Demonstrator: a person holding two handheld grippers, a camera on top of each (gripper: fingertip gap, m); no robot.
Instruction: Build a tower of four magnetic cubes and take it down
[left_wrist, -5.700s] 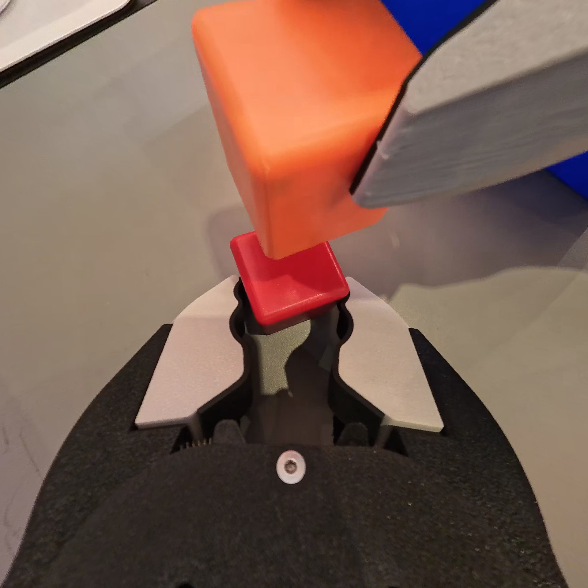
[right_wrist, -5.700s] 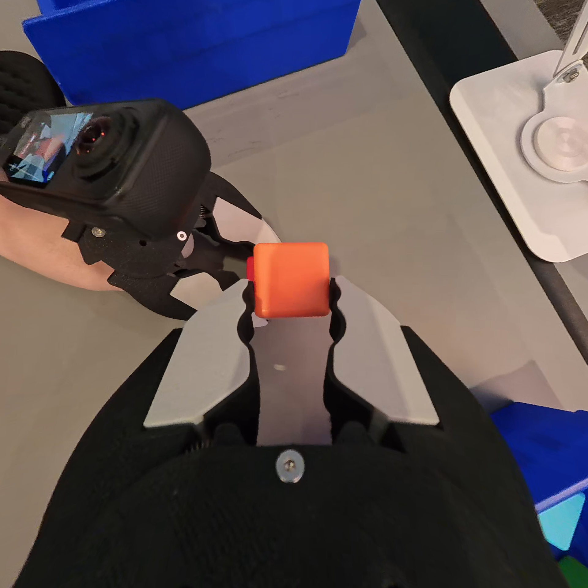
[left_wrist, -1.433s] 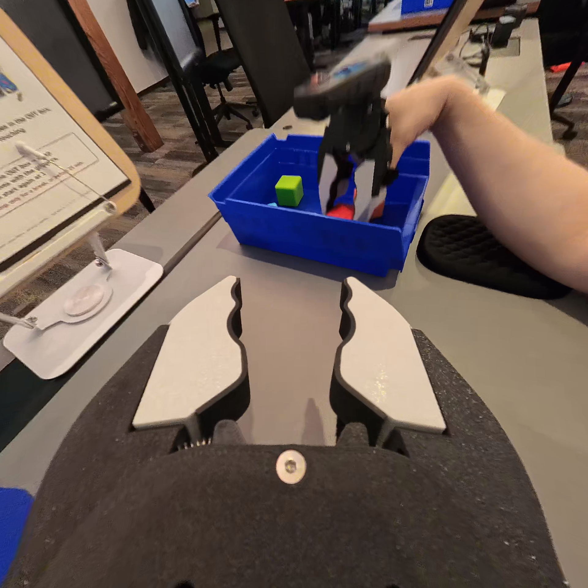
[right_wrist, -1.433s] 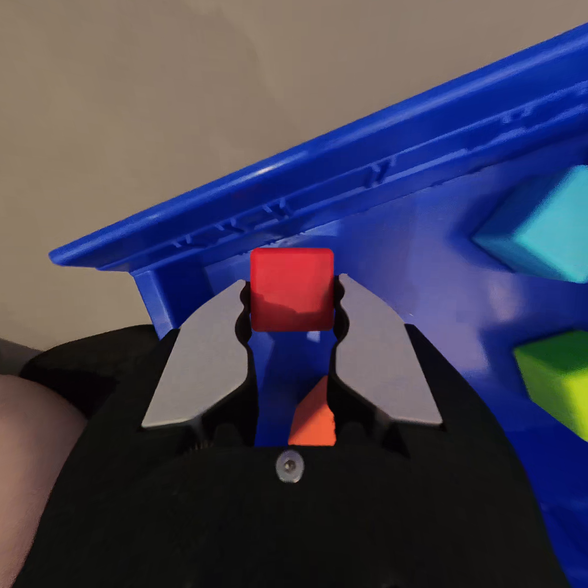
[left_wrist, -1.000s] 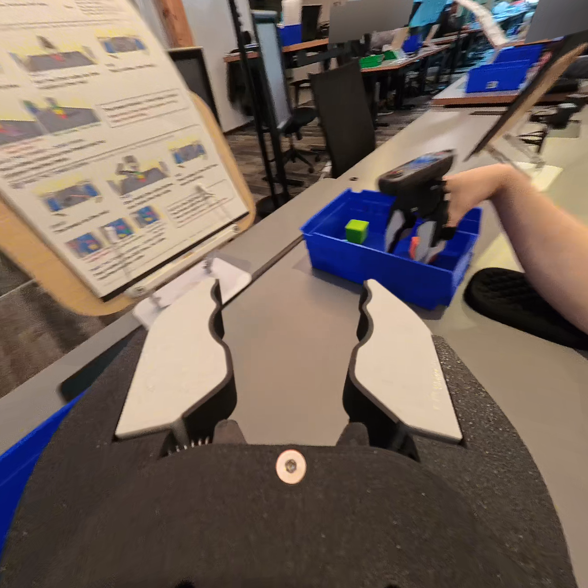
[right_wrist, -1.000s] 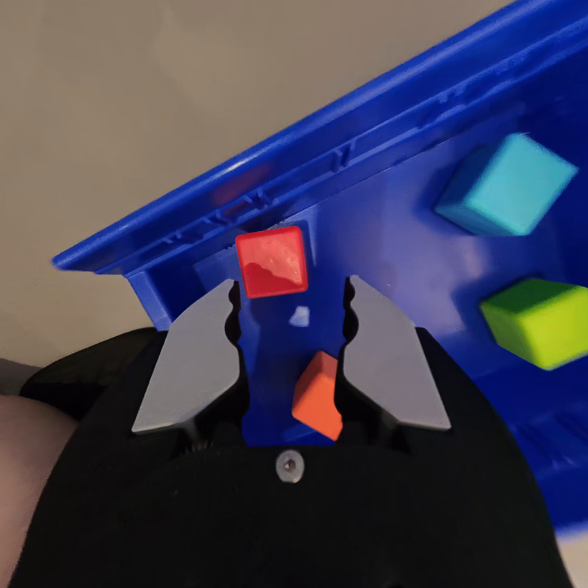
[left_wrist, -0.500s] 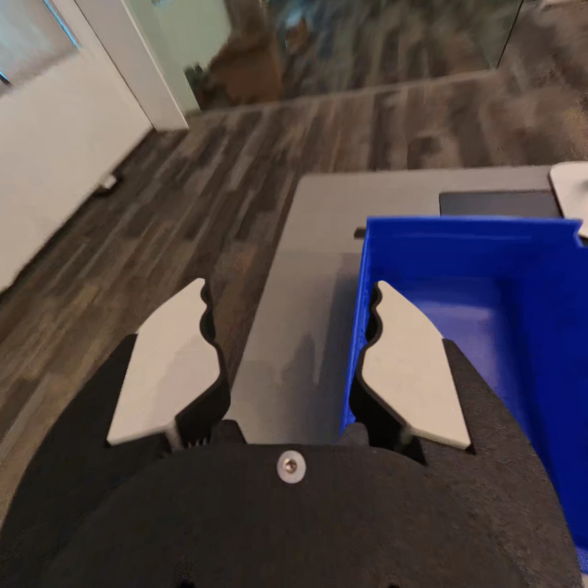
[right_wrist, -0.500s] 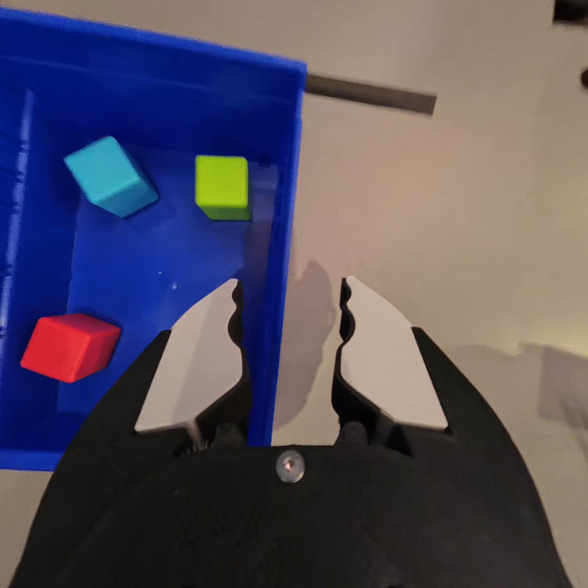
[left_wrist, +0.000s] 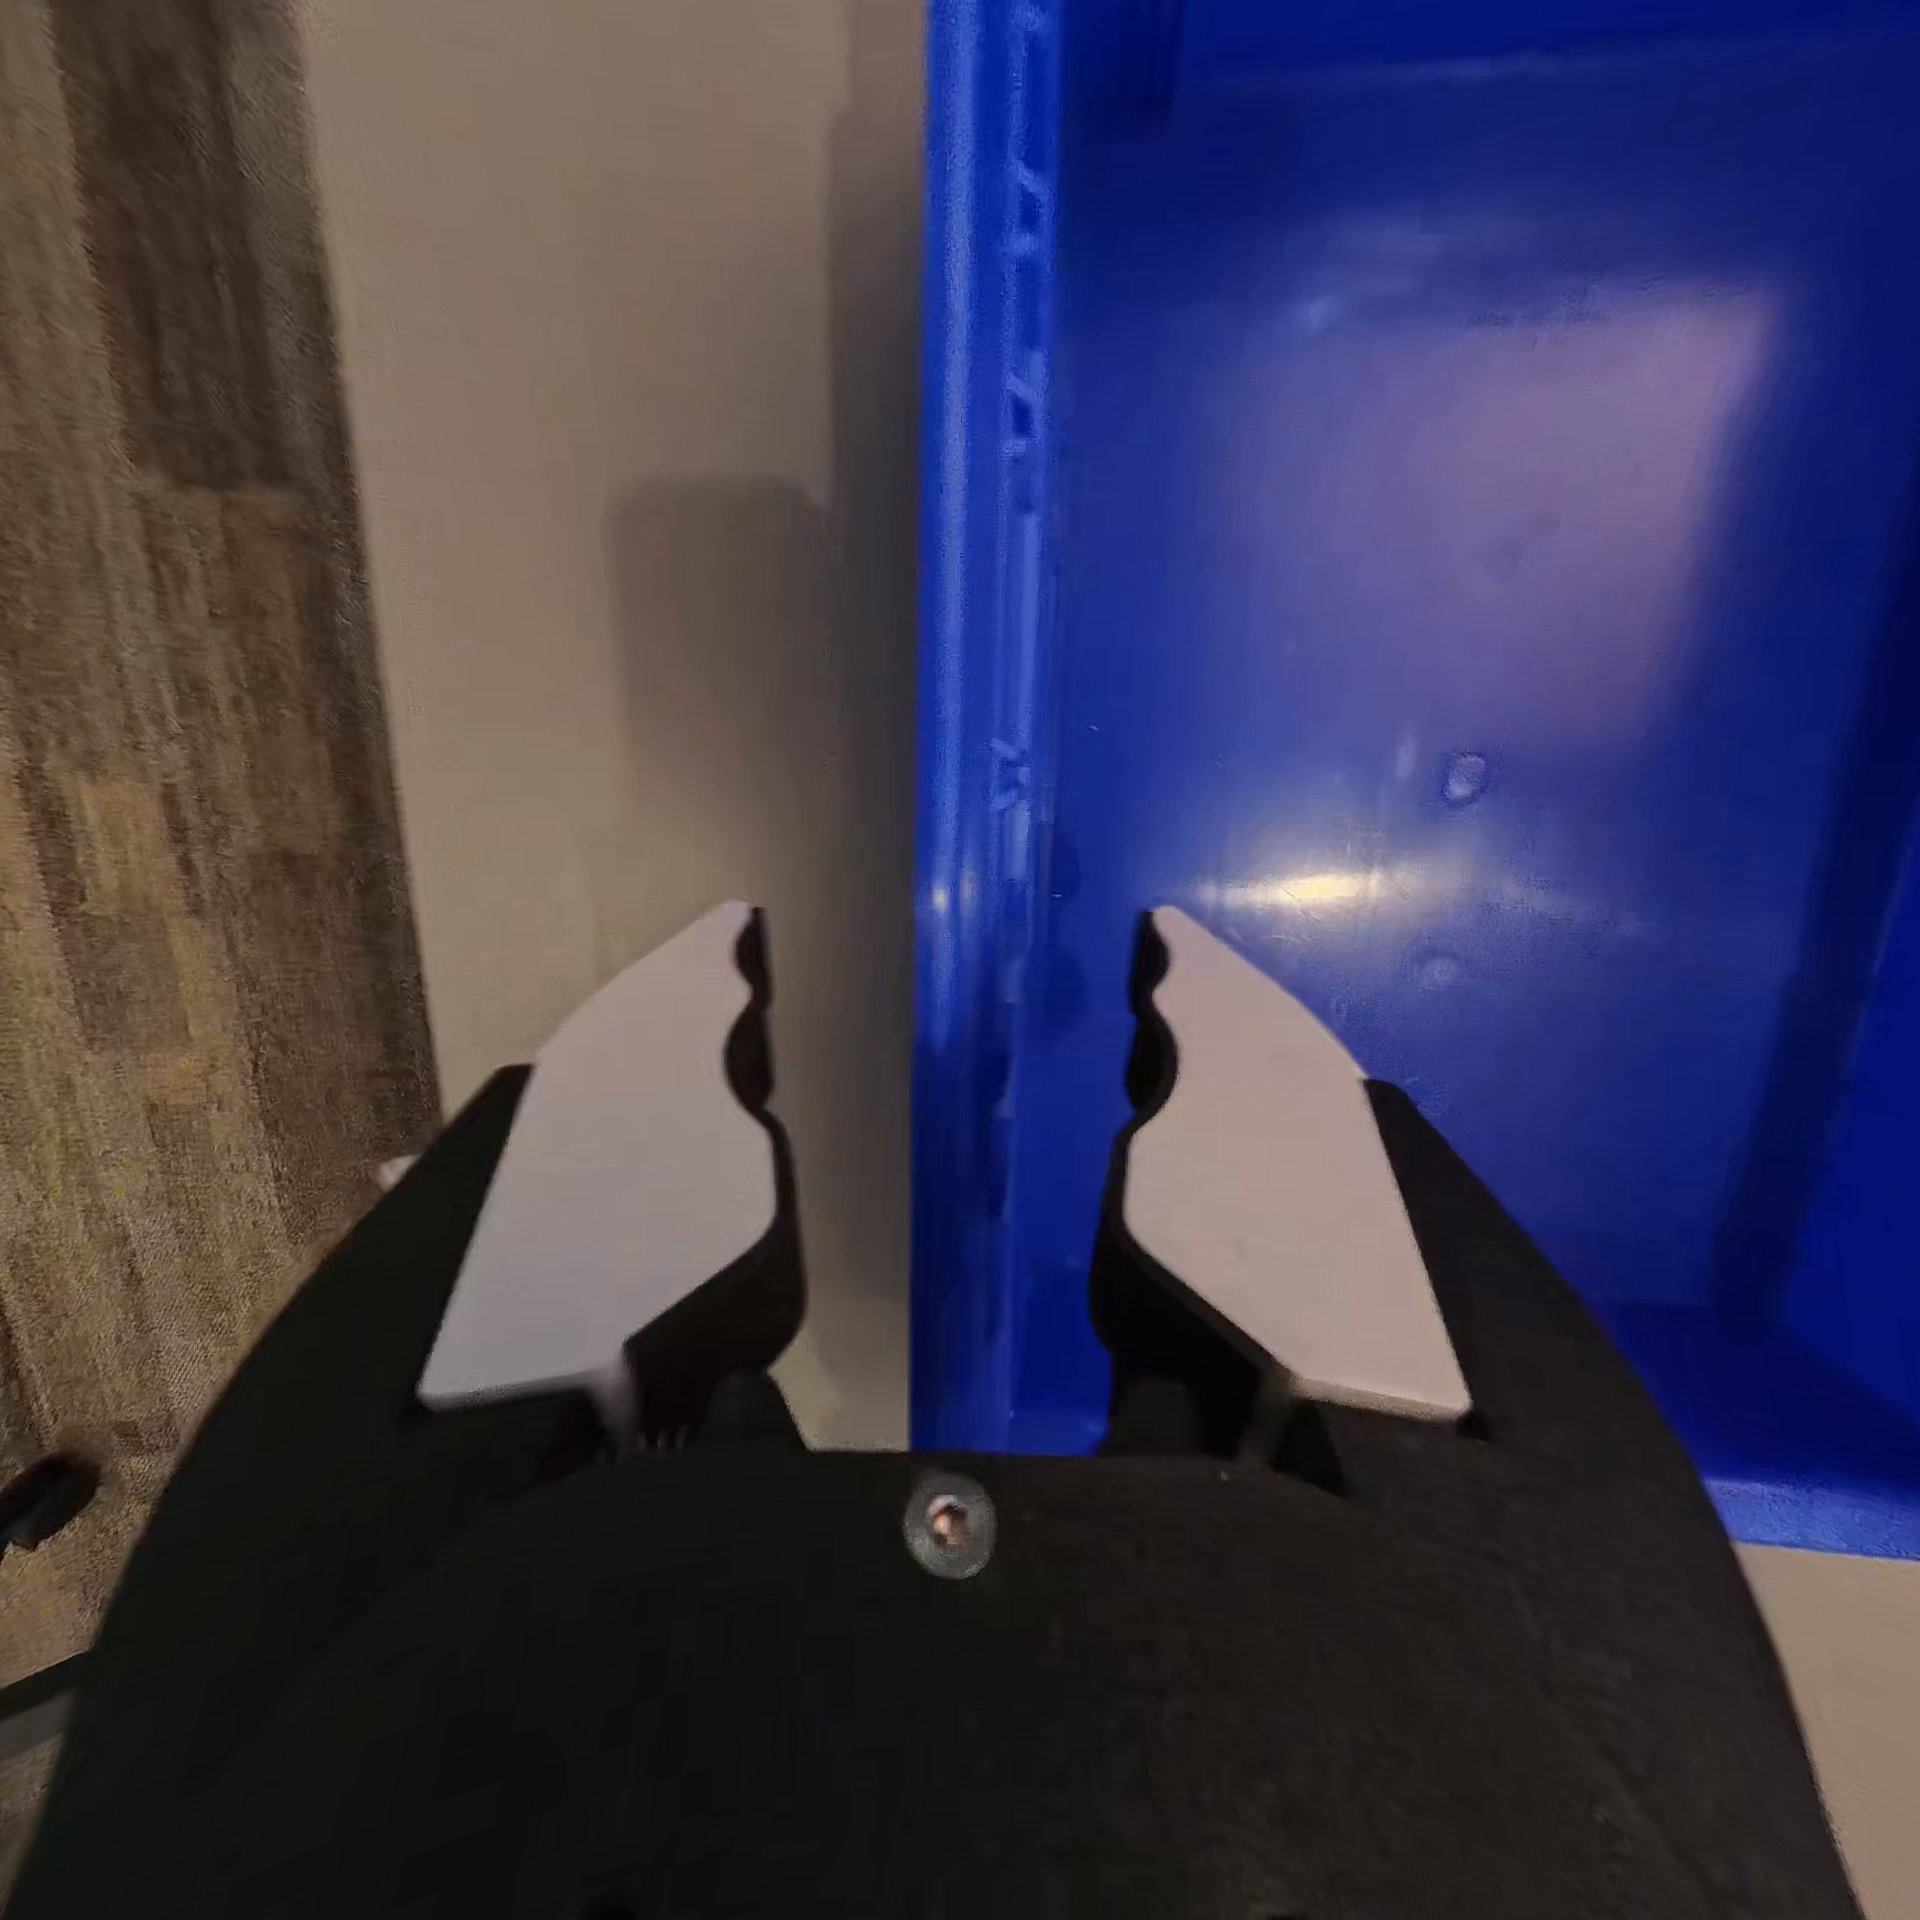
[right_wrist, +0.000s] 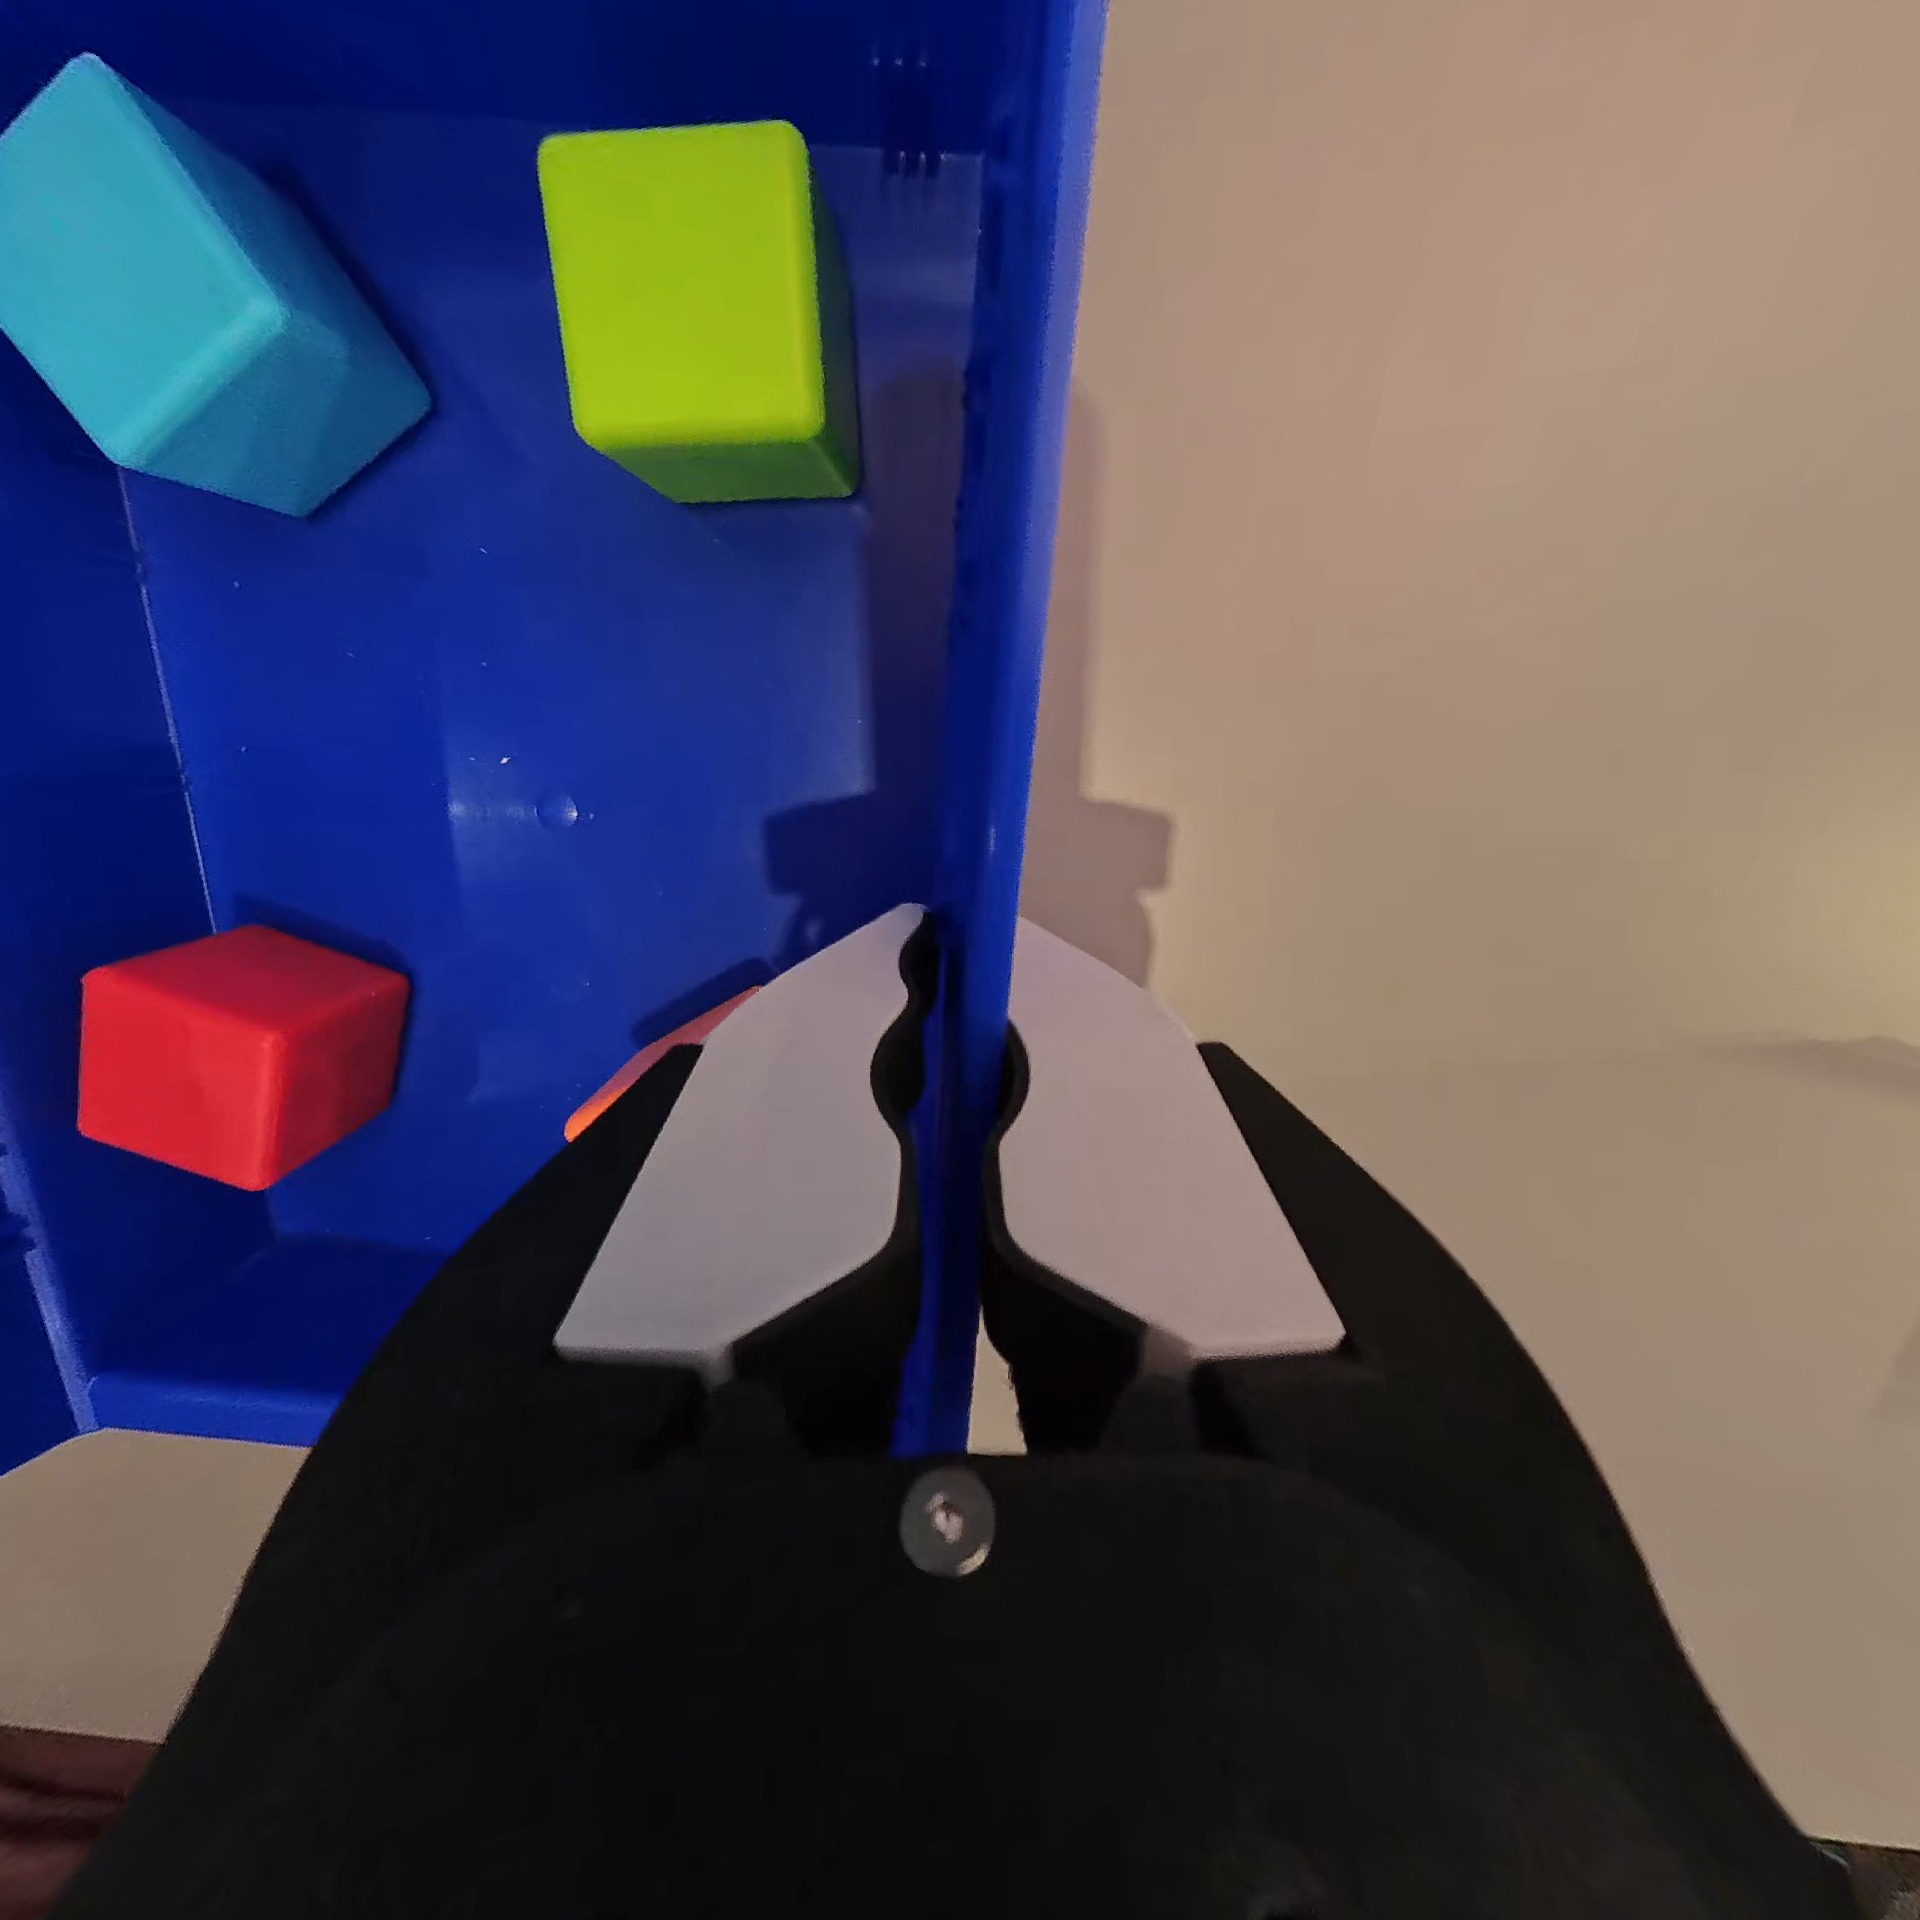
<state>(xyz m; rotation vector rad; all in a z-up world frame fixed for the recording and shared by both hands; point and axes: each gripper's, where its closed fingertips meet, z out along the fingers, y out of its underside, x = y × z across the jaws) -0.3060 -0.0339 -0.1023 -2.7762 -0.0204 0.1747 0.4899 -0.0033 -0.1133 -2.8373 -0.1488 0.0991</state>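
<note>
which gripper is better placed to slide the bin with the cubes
Right. The right gripper is shut on the side wall of the cube bin, which holds the green cube. The left gripper is open at the wall of another bin showing no cubes.

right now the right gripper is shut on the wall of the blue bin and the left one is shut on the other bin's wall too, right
Not quite. The right gripper is shut on the wall of the blue bin that holds the cubes, as the right wrist view shows. The left gripper, however, is open: in the left wrist view its fingers straddle the wall of an empty blue bin without closing on it.
</note>
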